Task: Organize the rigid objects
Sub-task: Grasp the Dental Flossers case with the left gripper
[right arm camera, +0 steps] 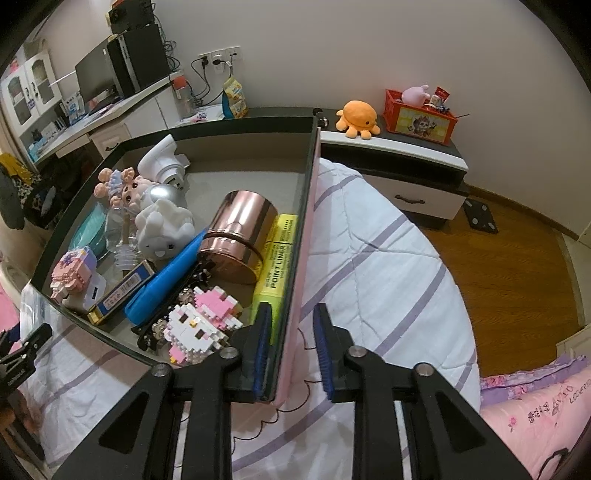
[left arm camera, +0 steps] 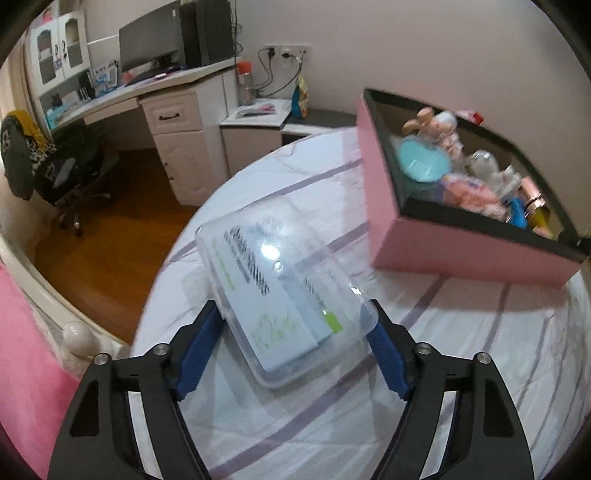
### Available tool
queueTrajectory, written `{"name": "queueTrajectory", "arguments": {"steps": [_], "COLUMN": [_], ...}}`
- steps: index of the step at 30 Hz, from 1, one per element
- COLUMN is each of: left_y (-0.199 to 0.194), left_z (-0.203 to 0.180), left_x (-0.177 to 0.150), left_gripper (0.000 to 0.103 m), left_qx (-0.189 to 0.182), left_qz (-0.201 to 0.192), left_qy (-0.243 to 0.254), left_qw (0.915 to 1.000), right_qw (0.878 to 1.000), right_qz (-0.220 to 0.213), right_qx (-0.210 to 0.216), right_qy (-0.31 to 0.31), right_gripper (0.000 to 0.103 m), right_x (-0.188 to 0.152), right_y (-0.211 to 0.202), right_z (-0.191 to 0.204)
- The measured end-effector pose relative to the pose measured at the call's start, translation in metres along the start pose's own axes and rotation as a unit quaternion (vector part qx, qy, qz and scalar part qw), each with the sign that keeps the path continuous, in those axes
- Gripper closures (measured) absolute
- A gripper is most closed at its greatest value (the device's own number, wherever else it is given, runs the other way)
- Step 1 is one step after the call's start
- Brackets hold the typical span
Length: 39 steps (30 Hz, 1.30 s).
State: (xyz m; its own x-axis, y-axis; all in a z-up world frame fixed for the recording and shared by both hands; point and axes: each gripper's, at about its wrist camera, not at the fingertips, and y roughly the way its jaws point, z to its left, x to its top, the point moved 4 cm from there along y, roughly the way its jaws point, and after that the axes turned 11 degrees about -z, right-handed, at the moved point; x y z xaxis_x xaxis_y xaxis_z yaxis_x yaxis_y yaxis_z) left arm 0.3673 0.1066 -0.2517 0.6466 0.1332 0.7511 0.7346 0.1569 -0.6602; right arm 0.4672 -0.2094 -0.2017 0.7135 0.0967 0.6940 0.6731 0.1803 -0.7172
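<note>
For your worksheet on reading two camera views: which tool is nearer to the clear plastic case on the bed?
Left. The left tool has the clear plastic case between its fingers, on the bed. The right tool is apart from it, straddling the pink box wall.

We see a bedroom with plain pale walls and a brown wooden floor. The bed has a white cover with purple stripes. In the corner stands a white desk with drawers; it carries a dark monitor and a black computer tower. A black office chair is near it. Wall sockets hold some cables. We also see a low white cabinet beside the bed.
</note>
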Motion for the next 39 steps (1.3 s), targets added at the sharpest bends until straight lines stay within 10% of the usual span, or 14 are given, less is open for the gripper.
{"name": "queueTrajectory", "arguments": {"steps": [23, 26, 39], "left_y": [0.016, 0.021, 0.003], "left_z": [0.016, 0.015, 0.004], "left_x": [0.016, 0.015, 0.004], "left_gripper": [0.01, 0.024, 0.031], "left_qx": [0.017, 0.014, -0.059], "left_qz": [0.012, 0.013, -0.01], "left_qy": [-0.034, -0.017, 0.07], "left_qw": [0.9992, 0.9997, 0.9957], "right_qw": [0.999, 0.999, 0.999], "right_qz": [0.008, 0.01, 0.013], "right_qx": [-0.035, -0.036, -0.035], "right_qy": [-0.016, -0.015, -0.017], "right_gripper": [0.092, 0.092, 0.092], "right_x": [-0.001, 0.0, 0.0], "right_y": [-0.004, -0.004, -0.002], "right_z": [0.01, 0.011, 0.01]}}
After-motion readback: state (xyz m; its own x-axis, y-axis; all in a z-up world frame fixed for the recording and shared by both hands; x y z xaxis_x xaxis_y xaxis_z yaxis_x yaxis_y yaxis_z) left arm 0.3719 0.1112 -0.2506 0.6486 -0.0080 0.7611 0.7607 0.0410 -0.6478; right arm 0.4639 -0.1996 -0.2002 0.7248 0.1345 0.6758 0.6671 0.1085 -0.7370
